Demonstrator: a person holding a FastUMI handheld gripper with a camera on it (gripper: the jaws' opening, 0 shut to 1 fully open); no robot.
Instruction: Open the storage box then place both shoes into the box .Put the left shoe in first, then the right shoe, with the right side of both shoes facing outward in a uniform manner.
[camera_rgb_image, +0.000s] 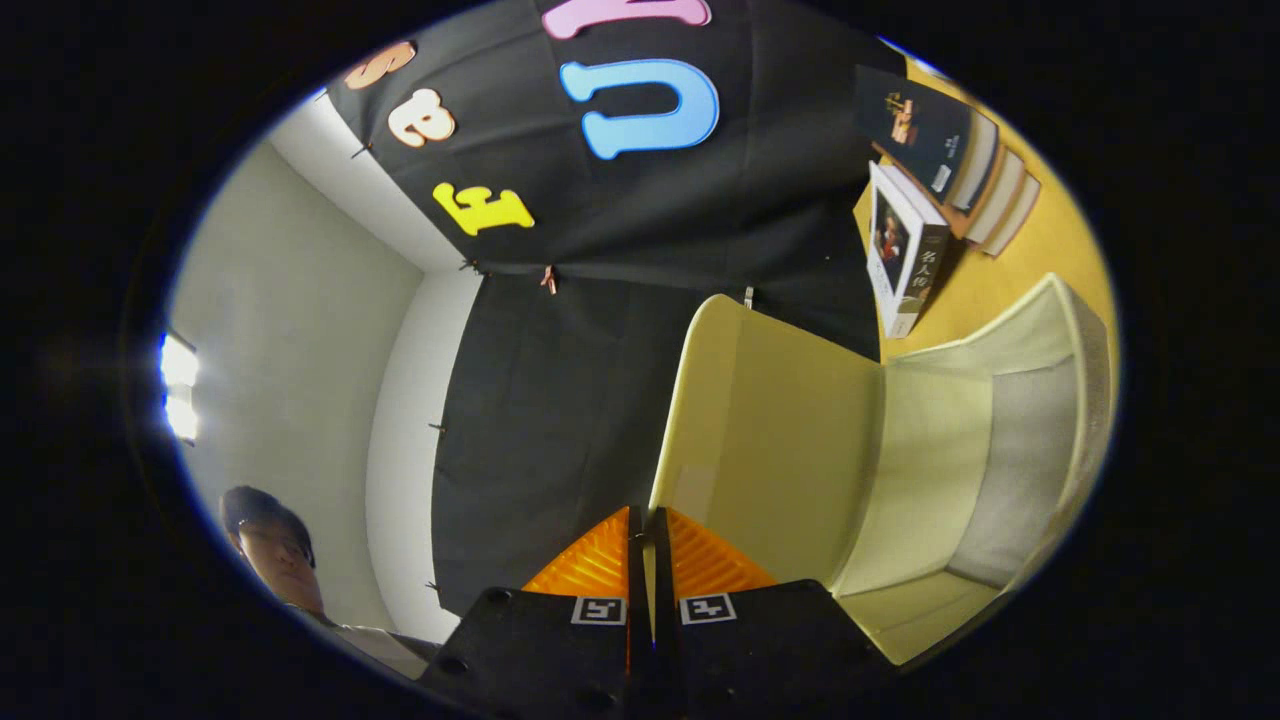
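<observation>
A person (275, 555) is standing beside the grey wall. The gripper (647, 530) is clamping the edge of the storage box lid (770, 420), swinging it open; the storage box (960, 480) interior is showing empty. Both shoes are awaiting placement.

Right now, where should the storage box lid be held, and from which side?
By its thin free edge, coming edge-on from the side opposite the storage box. The lid is a flat panel swung open, so only that rim fits the jaws; the gripper is shut on it.
</observation>
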